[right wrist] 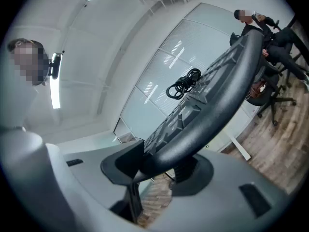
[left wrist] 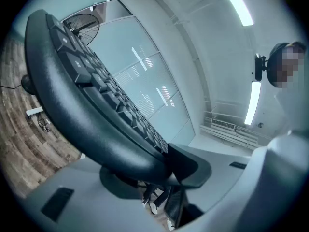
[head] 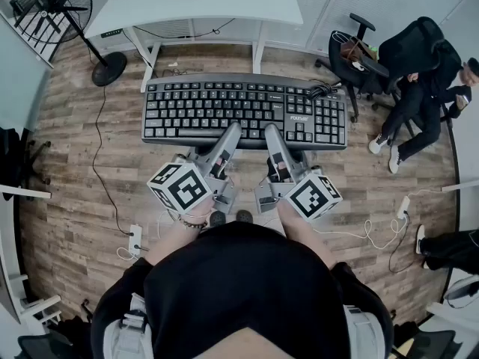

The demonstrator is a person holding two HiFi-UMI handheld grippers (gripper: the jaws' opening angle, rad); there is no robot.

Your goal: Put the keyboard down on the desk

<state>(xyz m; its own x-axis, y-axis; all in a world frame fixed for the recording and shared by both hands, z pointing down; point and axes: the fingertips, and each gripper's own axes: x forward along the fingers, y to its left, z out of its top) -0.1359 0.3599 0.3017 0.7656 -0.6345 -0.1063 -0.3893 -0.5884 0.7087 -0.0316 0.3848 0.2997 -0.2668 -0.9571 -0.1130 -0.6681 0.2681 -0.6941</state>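
Black full-size keyboard [head: 243, 111] with white key legends; its cable [head: 323, 90] lies coiled on its right end. It is held level in the air over the wooden floor [head: 75, 200], short of the white tabletop [head: 224, 2]. Left tool [head: 233, 129] and right tool [head: 271, 132] each pinch its rounded near edge, side by side near mid-length.
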